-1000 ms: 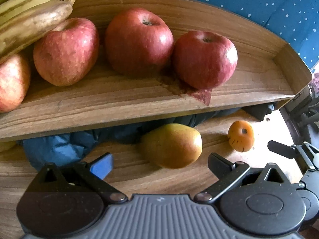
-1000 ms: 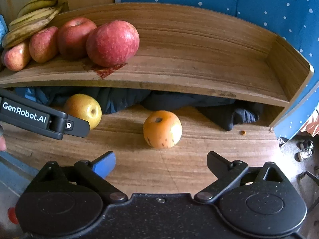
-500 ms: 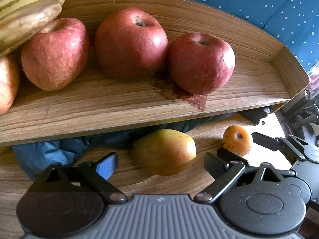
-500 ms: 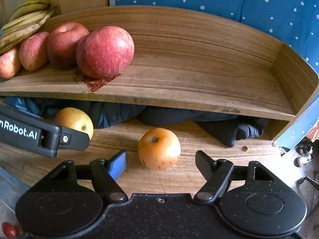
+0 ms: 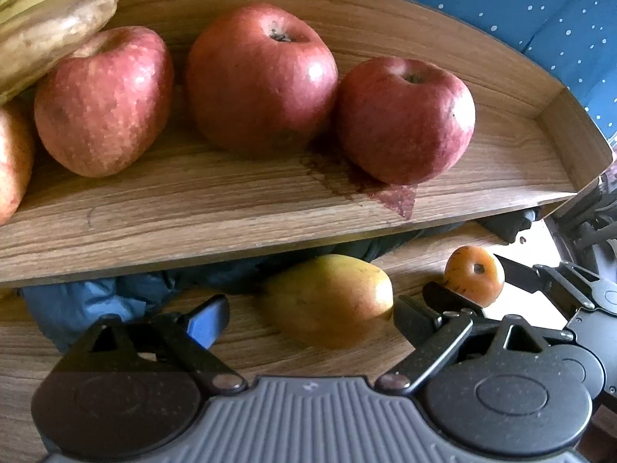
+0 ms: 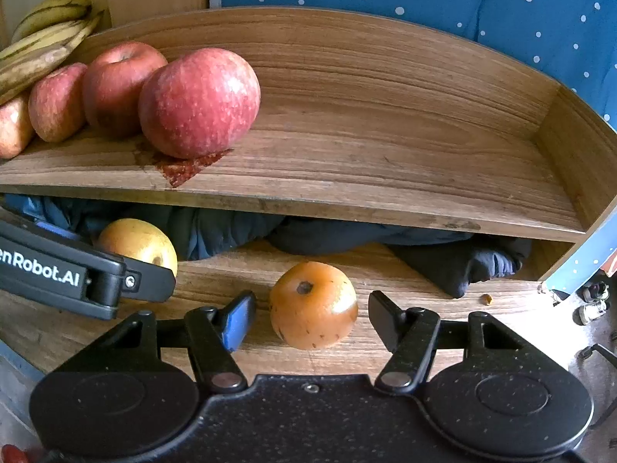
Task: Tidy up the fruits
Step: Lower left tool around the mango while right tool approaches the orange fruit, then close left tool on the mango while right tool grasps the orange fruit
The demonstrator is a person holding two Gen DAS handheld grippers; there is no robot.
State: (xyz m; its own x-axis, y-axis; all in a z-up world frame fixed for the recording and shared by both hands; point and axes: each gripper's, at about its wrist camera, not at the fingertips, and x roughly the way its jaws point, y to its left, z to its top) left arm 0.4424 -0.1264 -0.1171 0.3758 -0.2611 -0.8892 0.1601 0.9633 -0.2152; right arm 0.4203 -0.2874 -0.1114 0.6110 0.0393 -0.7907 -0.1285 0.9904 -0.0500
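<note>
A yellow-green pear (image 5: pixel 327 297) lies on the lower wooden board between the open fingers of my left gripper (image 5: pixel 312 316), not clamped; it also shows in the right wrist view (image 6: pixel 137 243). An orange fruit (image 6: pixel 313 305) sits between the open fingers of my right gripper (image 6: pixel 312 318), with gaps on both sides; it also shows in the left wrist view (image 5: pixel 475 276). Red apples (image 5: pixel 262 85) and bananas (image 5: pixel 50 23) rest on the upper wooden shelf (image 5: pixel 231 208).
Dark blue cloth (image 6: pixel 443 254) is bunched under the shelf behind both fruits. The shelf's right half (image 6: pixel 405 154) is bare wood with a raised rim. A red stain (image 6: pixel 181 168) marks the shelf by the nearest apple. Blue dotted fabric (image 6: pixel 462 7) hangs behind.
Both grippers have moved forward, so the pear and the orange fruit now sit between their fingers. The right gripper's fingers have narrowed around the orange fruit.
</note>
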